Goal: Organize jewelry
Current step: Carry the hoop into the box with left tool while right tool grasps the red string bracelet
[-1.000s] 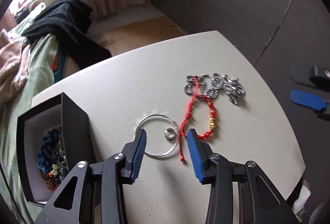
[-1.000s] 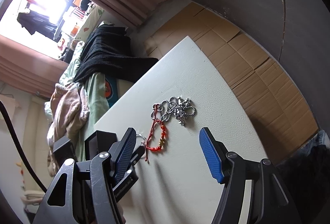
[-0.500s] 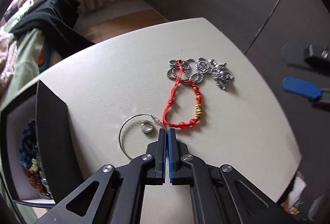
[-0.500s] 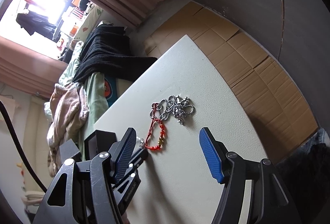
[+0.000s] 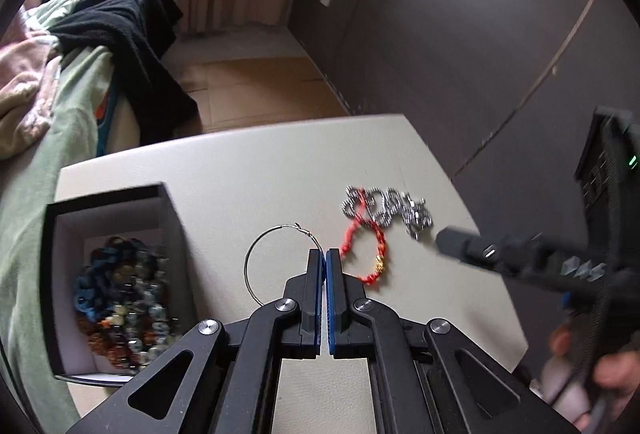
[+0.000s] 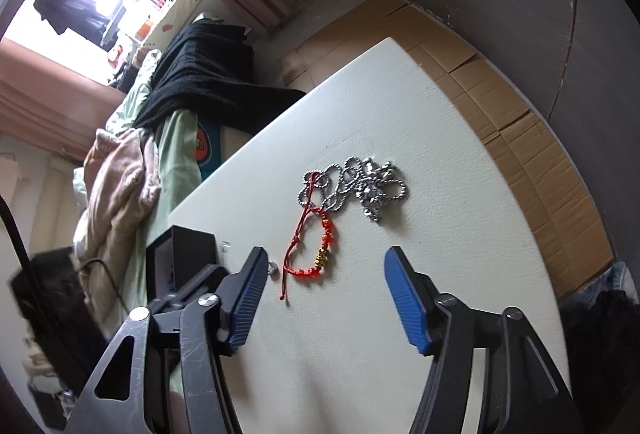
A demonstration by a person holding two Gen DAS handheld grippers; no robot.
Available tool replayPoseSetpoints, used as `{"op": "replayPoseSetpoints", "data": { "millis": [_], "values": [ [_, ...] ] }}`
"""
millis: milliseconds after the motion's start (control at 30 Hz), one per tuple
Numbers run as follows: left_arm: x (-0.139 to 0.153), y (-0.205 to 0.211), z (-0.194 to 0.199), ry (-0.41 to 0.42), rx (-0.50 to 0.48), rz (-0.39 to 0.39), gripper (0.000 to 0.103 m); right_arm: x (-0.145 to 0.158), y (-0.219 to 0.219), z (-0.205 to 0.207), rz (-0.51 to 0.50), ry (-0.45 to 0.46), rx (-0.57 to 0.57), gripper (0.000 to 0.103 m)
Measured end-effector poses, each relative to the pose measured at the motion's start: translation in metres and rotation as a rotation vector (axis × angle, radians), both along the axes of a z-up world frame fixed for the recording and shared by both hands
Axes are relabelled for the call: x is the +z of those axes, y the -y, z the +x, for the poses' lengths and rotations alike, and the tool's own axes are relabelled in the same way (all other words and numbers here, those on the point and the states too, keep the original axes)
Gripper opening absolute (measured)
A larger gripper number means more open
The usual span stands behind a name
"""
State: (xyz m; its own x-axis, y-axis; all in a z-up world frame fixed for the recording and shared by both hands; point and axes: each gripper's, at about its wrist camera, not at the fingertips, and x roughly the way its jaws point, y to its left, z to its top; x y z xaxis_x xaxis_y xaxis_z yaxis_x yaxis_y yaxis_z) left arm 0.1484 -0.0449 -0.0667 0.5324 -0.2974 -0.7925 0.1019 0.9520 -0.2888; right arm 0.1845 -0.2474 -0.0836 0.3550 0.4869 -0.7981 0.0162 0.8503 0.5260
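Far left on the counter [image 5: 248,174], the black box [image 5: 116,202] is sat open, with a heap of beaded pieces [image 5: 120,298] already dropped inside. Just right of it, the thin silver hoop [image 5: 256,266] is pinched at its right edge by the left claw [image 5: 324,262], whose blue pads are pressed fully together on the wire. The hoop looks lifted off the surface, though that can't be told for sure.

Next along, the red beaded bracelet [image 6: 316,246] is laid flat on the counter, its cord tail overlapping the silver ball chain [image 6: 352,186], which is bunched up further back and right. Neither is being touched. A tiny silver ring [image 6: 273,266] can be spotted just beside the bracelet in the right wrist view.

The right claw [image 6: 324,298] is held wide open above the counter with nothing in it, roughly lined up on the bracelet.

So the hoop's transfer is probably the step in hand. For the next move, it'd need to be carried left over the box wall and let go inside without snagging the beads.
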Motion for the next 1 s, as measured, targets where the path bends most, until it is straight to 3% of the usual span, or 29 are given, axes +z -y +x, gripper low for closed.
{"op": "replayPoseSetpoints", "data": {
  "millis": [233,500,700,867,1000],
  "values": [
    [0.021,-0.029,-0.008,0.047,0.061,-0.064,0.001,-0.013,-0.028,0.006,-0.059,-0.02,0.046,0.033],
    [0.04,-0.06,-0.019,0.091,0.119,-0.115,0.001,-0.029,-0.052,0.015,-0.201,-0.021,0.058,0.027],
    [0.043,-0.083,-0.03,0.099,0.171,-0.131,0.001,-0.03,-0.063,0.014,-0.319,-0.002,0.07,0.009],
    [0.043,-0.101,-0.04,0.114,0.212,-0.147,0.001,-0.027,-0.057,0.007,-0.302,-0.007,0.063,0.008],
    [0.044,-0.113,-0.043,0.105,0.245,-0.172,0.002,-0.015,-0.05,-0.005,-0.199,0.024,0.052,0.008]
  ]
}}
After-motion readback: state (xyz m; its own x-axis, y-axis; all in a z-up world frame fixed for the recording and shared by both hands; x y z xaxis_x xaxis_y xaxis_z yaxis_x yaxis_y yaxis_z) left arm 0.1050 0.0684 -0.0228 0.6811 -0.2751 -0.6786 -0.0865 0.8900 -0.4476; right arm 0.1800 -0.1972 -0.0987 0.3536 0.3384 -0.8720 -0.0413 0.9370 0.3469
